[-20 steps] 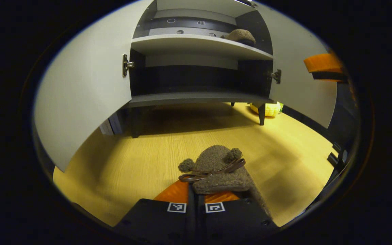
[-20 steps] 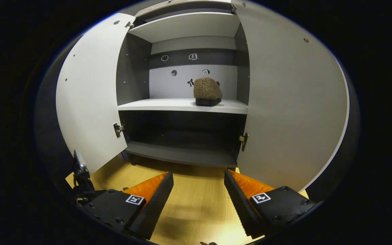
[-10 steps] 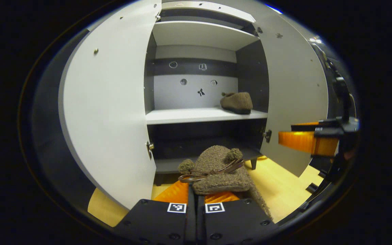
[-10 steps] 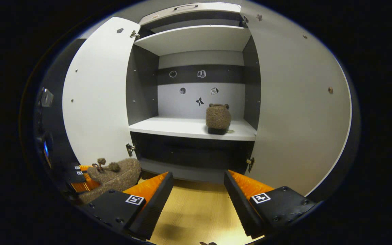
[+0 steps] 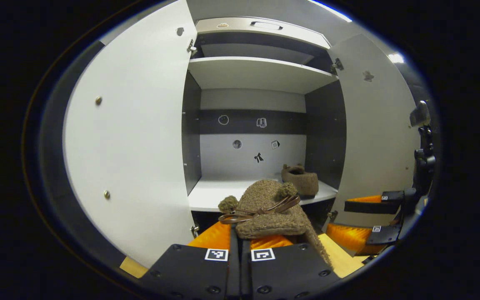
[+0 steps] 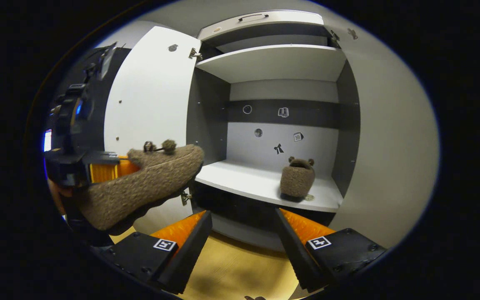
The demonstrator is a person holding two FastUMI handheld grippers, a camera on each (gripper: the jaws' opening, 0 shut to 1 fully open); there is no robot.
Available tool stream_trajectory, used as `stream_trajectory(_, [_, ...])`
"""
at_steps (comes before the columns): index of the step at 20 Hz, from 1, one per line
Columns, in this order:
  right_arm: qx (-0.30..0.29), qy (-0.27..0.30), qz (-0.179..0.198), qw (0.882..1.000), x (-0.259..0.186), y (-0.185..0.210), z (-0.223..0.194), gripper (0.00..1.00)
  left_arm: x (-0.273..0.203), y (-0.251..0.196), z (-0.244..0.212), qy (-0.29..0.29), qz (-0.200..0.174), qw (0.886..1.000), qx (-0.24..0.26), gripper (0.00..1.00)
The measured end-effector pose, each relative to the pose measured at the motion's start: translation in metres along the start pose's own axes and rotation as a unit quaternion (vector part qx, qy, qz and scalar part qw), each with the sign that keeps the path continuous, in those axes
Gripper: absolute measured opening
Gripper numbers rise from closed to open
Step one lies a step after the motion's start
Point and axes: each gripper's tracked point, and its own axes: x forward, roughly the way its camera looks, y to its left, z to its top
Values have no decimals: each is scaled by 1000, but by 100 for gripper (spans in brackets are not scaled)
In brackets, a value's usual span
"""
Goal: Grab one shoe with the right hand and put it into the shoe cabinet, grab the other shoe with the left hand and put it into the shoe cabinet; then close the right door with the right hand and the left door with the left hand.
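A brown fuzzy shoe with pom-poms [image 5: 270, 212] is held in the air in front of the cabinet, my left gripper [image 5: 240, 237] shut on it. The right gripper view has this shoe [image 6: 144, 185] and my left gripper [image 6: 98, 173] at the left, toe toward the middle shelf [image 6: 240, 181]. The other brown shoe [image 6: 296, 180] stands on that shelf [image 5: 211, 193] at its right end [image 5: 300, 180]. My right gripper [image 6: 242, 246] is open and empty, low before the cabinet; the left gripper view has it at the right edge [image 5: 369, 216]. Both doors are open.
The white left door [image 5: 131, 158] and right door [image 5: 373, 137] flank the cabinet's opening. An upper shelf [image 5: 256, 73] sits above, a dark lower compartment [image 6: 240, 212] below. Small stickers dot the back wall [image 6: 273, 133]. Wooden floor [image 6: 231, 275] lies under my right gripper.
My left gripper has risen from near the floor with the shoe to the height of the middle shelf. My right gripper has shifted right and stayed open.
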Motion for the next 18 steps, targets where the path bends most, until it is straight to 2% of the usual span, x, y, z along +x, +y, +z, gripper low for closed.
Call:
stream_trajectory(3, [-5, -4, 39, 999, 1, 3, 3, 98, 38, -1, 33, -16, 10, 1000, 7, 6])
stream_trajectory(8, [3, 3, 90, 996, 3, 14, 1, 98, 116, 0, 62, -9, -7, 1000, 10, 6])
stream_trajectory(14, [8, 7, 98, 995, 16, 7, 4, 98, 221, 14, 60, 27, -13, 1000, -4, 5])
stream_trajectory(18, [18, 22, 100, 995, 21, 6, -1, 98, 276, 11, 41, 61, -20, 998, 9, 6])
